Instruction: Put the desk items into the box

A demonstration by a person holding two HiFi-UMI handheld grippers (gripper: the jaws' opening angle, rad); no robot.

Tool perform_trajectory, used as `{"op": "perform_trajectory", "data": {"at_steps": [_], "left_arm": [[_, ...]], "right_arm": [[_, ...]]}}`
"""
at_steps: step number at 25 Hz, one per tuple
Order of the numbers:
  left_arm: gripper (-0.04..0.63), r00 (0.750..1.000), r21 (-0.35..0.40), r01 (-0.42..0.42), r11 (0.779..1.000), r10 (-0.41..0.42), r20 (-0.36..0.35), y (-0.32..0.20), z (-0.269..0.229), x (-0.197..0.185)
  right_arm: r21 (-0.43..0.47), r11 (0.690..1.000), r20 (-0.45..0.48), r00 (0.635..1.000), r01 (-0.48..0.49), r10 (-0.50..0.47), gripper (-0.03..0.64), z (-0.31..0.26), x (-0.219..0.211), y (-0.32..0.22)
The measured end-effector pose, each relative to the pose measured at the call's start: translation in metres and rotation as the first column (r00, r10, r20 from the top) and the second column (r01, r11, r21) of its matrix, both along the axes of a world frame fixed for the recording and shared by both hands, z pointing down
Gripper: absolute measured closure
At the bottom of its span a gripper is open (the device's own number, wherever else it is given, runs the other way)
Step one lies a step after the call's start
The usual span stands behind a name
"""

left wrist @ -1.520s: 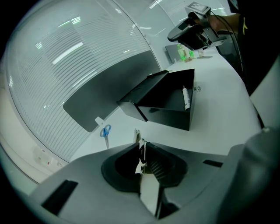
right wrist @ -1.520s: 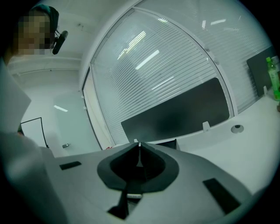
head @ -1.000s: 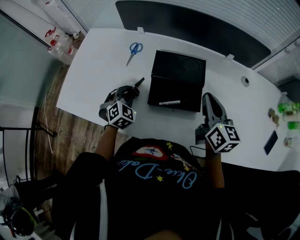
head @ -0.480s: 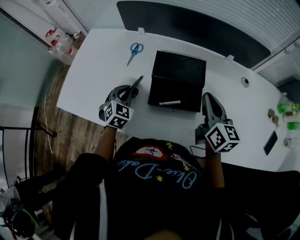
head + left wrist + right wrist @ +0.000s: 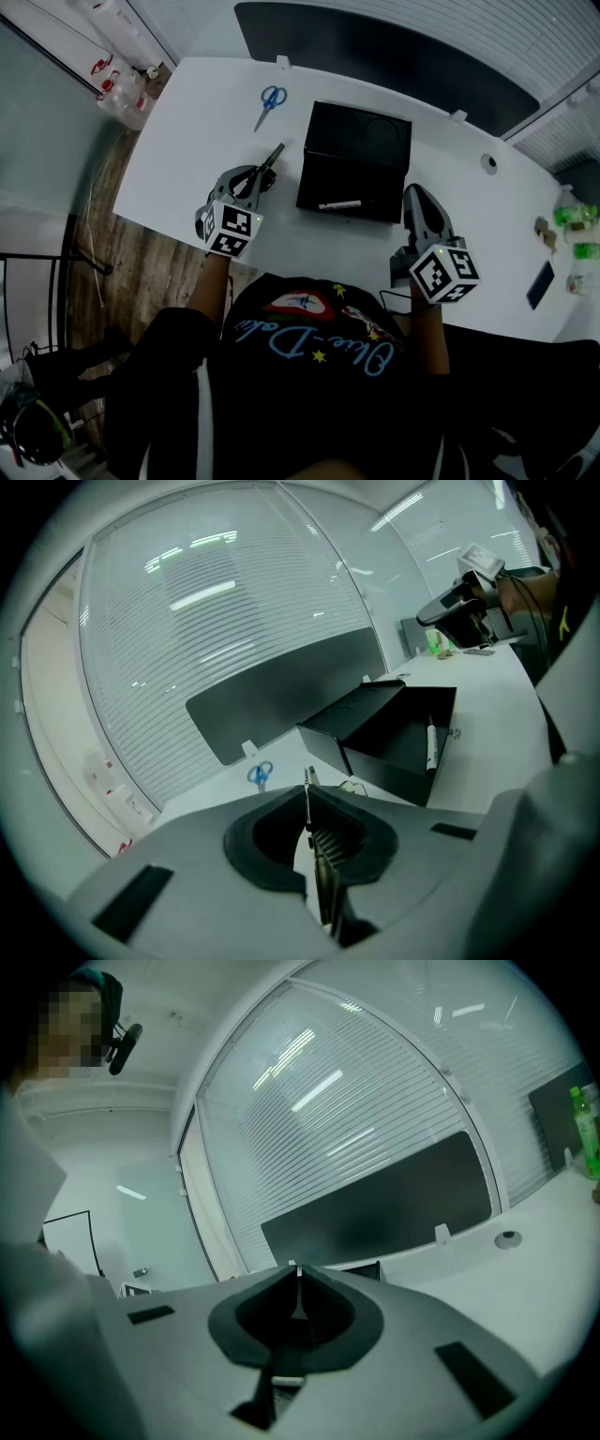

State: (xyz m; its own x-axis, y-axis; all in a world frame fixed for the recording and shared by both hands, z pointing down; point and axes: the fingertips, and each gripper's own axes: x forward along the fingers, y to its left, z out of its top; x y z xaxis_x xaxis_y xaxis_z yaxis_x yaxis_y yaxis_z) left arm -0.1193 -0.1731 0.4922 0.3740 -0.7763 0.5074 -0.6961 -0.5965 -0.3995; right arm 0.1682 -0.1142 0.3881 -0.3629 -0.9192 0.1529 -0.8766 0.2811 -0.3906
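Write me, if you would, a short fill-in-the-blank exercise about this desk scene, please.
1. The scissors lying on the desk have ___ handles.
2. The pen inside the black box is ___.
3. The person's ___ hand-held gripper is shut on a dark slim item.

Missing words: blue; white; left.

— What's the furniture here?
— A long white desk [image 5: 187,131] with a round cable hole [image 5: 489,161], and a dark panel [image 5: 394,56] standing along its far edge.
— And the floor?
— Wood planks [image 5: 141,272], showing to the left of the desk.
— Walls, windows?
— Glass with horizontal blinds [image 5: 187,639] rises behind the panel, and bright strip lights [image 5: 202,595] glare on it. A pale wall [image 5: 141,1147] stands off to one side.
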Motion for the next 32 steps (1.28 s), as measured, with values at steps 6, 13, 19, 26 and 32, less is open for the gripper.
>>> {"op": "perform_trajectory", "data": {"at_steps": [6,13,19,26,32], "left_arm": [[0.58,0.998,0.026,0.011,1.0,-0.01,-0.066,-0.002,-0.017,-0.001],[0.58,0.996,0.078,-0.001,0.997,0.007,-0.085,-0.003,-0.038,0.001],[0.58,0.994,0.127,-0.015,0.992,0.028,-0.106,-0.005,-0.063,0.005],[0.58,0.991,0.173,-0.032,0.984,0.054,-0.119,-0.003,-0.085,0.009],[0.58,0.984,0.205,-0.037,0.978,0.071,-0.163,0.001,-0.105,0.012]], "right_arm": [[0.001,1.0,-0.004,1.0,0.001,-0.001,0.595,-0.002,-0.002,0.0],[0.006,1.0,-0.004,1.0,-0.002,0.002,0.595,-0.002,-0.003,0.002],[0.009,1.0,-0.003,1.0,-0.004,0.004,0.595,-0.002,-0.004,0.002],[0.009,1.0,0.005,1.0,-0.007,0.007,0.595,-0.002,-0.006,0.004],[0.009,1.0,0.005,1.0,0.0,0.0,0.595,-0.001,-0.009,0.007]]}}
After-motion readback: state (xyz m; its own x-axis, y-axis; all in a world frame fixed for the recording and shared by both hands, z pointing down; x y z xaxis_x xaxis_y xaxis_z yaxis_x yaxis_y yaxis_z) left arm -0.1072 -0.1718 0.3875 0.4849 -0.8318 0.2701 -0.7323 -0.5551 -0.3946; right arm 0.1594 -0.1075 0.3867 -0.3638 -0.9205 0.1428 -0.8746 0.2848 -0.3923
